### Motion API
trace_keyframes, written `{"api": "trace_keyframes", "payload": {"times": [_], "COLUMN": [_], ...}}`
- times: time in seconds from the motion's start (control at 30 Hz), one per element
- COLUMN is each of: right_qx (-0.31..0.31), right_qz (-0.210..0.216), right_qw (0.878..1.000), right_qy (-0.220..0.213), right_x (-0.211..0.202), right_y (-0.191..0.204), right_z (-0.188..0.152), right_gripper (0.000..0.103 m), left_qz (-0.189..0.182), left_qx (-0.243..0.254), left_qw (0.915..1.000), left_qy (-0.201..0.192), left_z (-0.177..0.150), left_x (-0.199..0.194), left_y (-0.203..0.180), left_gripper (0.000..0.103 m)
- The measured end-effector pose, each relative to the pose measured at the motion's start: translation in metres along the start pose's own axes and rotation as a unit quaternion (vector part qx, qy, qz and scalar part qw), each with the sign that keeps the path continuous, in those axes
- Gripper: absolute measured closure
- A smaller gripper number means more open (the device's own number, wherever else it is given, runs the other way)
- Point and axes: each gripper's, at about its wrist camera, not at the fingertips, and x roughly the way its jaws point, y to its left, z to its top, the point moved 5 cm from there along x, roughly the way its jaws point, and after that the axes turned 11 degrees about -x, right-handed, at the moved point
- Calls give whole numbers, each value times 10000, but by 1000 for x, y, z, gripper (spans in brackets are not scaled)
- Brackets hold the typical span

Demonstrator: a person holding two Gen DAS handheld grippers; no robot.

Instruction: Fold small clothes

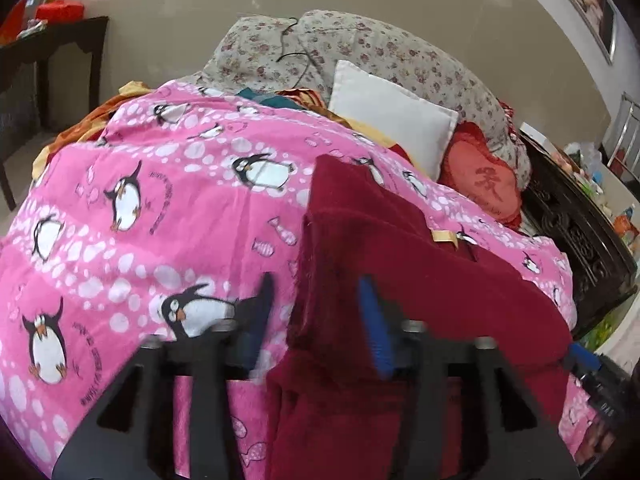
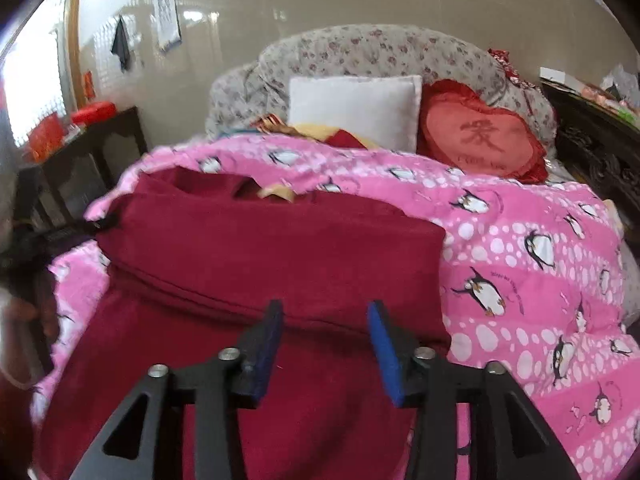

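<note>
Both tools stand wide apart at the jaws. Left tool (image 1: pixel 316 316) hangs over the left edge of the garment (image 1: pixel 400 272); its right blue finger (image 1: pixel 376 328) lies over the maroon cloth, while its left finger (image 1: pixel 260 316) sits over the pink blanket (image 1: pixel 140 184). Whether either finger touches the cloth cannot be told, and motion blur smears the tips. Nothing is pinched between them.

Right tool (image 2: pixel 326 344) hovers above the near half of the garment (image 2: pixel 260 248), with both blue fingers (image 2: pixel 384 356) spread over a fold line that runs across the cloth from 9 o'clock to 3 o'clock. It grips nothing.

The garment lies spread on the blanket (image 2: pixel 520 240) on the bed, its top part doubled over the lower part, with a yellow tag (image 2: pixel 276 194) at its far edge near 12 o'clock. Beyond it, toward 12 o'clock, a white pillow (image 2: pixel 352 108) leans on a floral quilt (image 2: pixel 360 48), and a red heart cushion (image 2: pixel 480 136) sits at 1 o'clock. A dark table (image 2: pixel 100 140) stands at 9 o'clock.
</note>
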Motion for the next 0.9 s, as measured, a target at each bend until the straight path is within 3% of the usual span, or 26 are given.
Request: {"api": "trace_keyframes", "payload": {"times": [0.03,0.17,0.27,0.37,0.57,0.9], "right_qx": [18,123,413,411,726,679], "right_qz": [5,179,404,90,234,367], "right_qw": [9998,9997,9983,9991,9969,9970], "right_qy": [176,130,-22,-35,-201,-13], "right_x": [10,0,-26,-47,-59,-21], "right_y": [0,-2,-11,-21,-23,7], "right_z": [-3,-4,-9,-21,-28,-21], "right_gripper": [58,58,58,58,58,58], "left_qz": [43,-5,88,147,285,617], "left_qx": [-47,-255,-153,-58,29,281], "left_qw": [10000,9989,9993,9996,9995,9977], "left_qy": [48,385,330,230,140,34], "left_z": [-2,-10,-14,-20,-32,-36], "left_x": [3,6,-12,-31,-39,-10], "left_y": [2,12,15,17,10,-3], "left_gripper": [41,40,40,40,40,40]}}
